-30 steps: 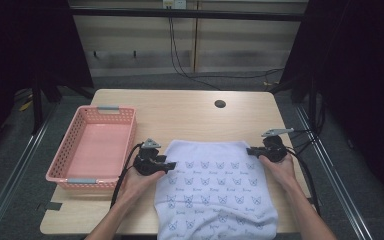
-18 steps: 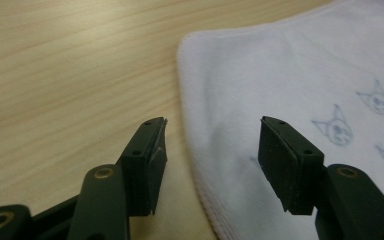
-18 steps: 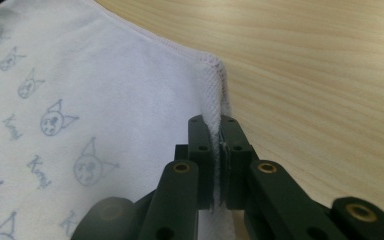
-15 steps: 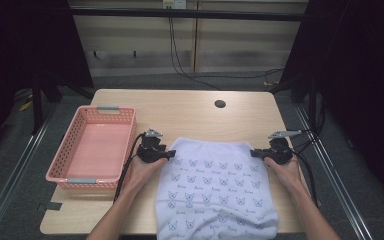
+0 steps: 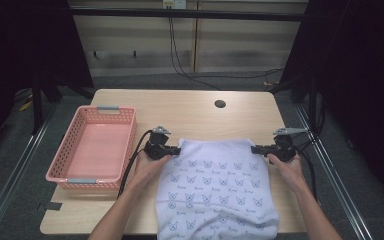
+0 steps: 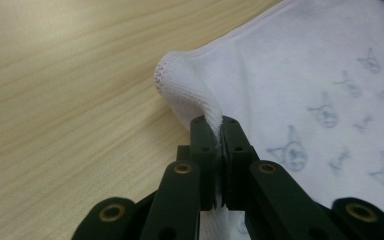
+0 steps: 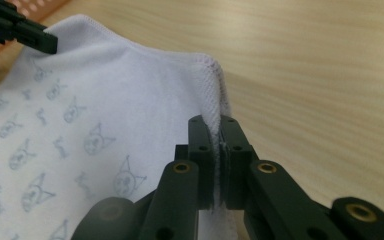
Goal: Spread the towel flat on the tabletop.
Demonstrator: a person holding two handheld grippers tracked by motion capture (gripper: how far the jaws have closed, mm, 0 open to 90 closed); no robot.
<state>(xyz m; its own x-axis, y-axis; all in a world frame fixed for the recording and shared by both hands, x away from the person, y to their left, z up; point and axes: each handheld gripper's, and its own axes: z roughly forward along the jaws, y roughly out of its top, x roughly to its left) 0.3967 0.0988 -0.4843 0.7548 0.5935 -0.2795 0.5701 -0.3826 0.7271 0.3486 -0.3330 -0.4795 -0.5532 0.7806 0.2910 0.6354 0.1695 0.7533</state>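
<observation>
A: Pinching is done on both sides, as far as I can see. Along the left gripper [image 6: 219, 131], the jaws have just been closing and now stand pressed together on a fold of white cloth [image 6: 300, 80] at its hemmed corner. Along the right gripper [image 7: 216, 131], the jaws are likewise clamped on the cloth's other far corner.

B: And farther out?

A: From above, the left gripper [image 5: 176, 150] and right gripper [image 5: 255, 149] sit at the two far corners of the cloth, pointing in toward each other. The cloth lies flat on the bench [image 5: 190, 110], toward its near edge, and its near end hangs over that edge. The pink basket [image 5: 60, 172] stands at the bench's left edge, just beside the person's left hand [image 5: 147, 167].

B: So the step looks like lifting that far edge, maybe to fold it.

A: That's my reading. To do it well, I'd raise both corners together and level, keeping the edge between them taut so it doesn't sag or twist.

B: Any risk?

A: Each grip is only a thin pinch near the hem. A sharp tug could slip a corner free, so move slowly and evenly.
</observation>
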